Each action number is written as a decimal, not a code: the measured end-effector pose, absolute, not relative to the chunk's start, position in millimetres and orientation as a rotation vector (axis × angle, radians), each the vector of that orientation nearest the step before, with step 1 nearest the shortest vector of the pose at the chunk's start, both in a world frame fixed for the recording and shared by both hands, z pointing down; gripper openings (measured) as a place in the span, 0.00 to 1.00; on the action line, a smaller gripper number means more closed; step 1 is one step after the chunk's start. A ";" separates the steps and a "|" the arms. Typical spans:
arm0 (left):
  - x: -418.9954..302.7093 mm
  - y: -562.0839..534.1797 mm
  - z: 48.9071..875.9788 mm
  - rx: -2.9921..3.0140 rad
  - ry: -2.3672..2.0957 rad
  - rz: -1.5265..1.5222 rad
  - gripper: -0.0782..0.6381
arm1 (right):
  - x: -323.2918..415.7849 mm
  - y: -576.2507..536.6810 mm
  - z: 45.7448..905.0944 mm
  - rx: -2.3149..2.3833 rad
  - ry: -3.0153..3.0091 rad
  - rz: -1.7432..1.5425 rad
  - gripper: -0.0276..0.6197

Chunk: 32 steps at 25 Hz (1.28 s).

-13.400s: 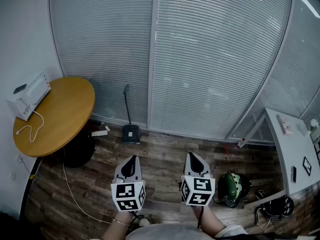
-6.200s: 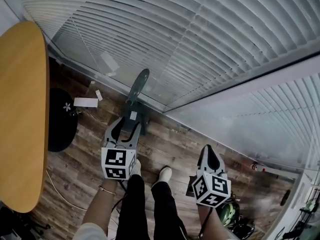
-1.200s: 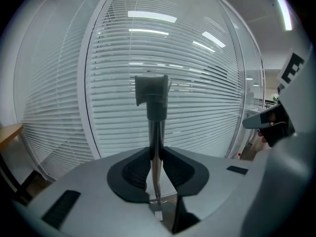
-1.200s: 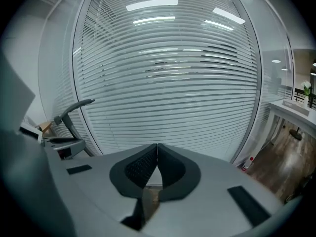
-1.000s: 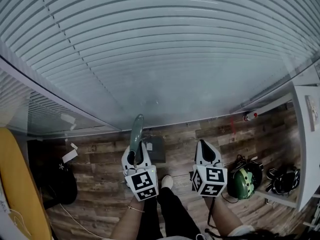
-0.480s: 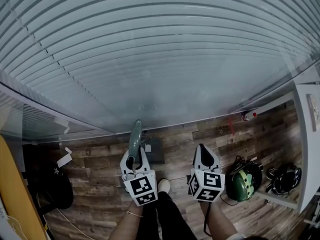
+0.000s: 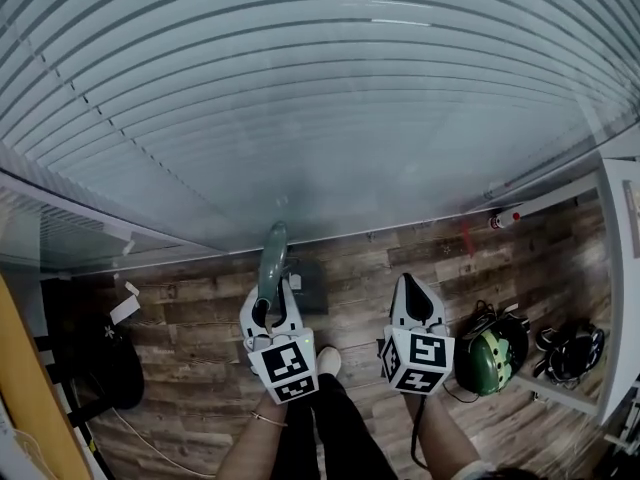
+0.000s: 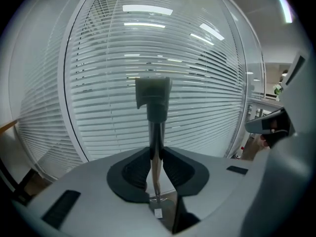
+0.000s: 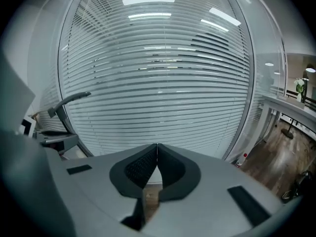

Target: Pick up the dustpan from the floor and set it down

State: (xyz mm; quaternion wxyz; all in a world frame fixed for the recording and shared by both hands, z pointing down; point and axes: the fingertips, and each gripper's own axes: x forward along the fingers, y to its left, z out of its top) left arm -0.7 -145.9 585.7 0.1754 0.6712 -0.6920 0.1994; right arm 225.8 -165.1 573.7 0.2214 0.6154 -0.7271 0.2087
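Note:
The dustpan has a long grey upright handle (image 7: pixel 271 258) and a dark pan (image 7: pixel 308 293) on the wood floor by the glass wall. My left gripper (image 7: pixel 268 306) is shut on the handle; in the left gripper view the shaft (image 8: pixel 157 147) runs up between the pads to a grey grip top (image 8: pixel 153 96). My right gripper (image 7: pixel 414 299) hovers to the right of the pan, shut with nothing between its pads (image 9: pixel 157 158). From the right gripper view the handle (image 9: pixel 69 102) shows at the left.
A glass wall with horizontal blinds (image 7: pixel 320 108) fills the front. A green helmet (image 7: pixel 492 340) and black gear (image 7: pixel 570 348) lie on the floor at the right, near a white table edge (image 7: pixel 620 268). A black table base (image 7: pixel 118 368) stands at the left. The person's legs and shoe (image 7: pixel 328 360) are below the grippers.
Both grippers have sunk slightly, the left still clamped on the dustpan handle. The head view has shifted a little; the pan keeps its place by the glass wall.

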 end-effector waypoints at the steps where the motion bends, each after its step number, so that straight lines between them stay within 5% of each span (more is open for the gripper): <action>1: -0.7 -146.3 586.9 1.902 -1.961 0.568 0.23 | 225.0 -164.7 575.2 1.698 -2.010 0.578 0.09; 32: -5.8 -172.0 633.8 1.900 -2.014 0.651 0.23 | 228.0 -160.1 614.8 1.699 -1.985 0.624 0.09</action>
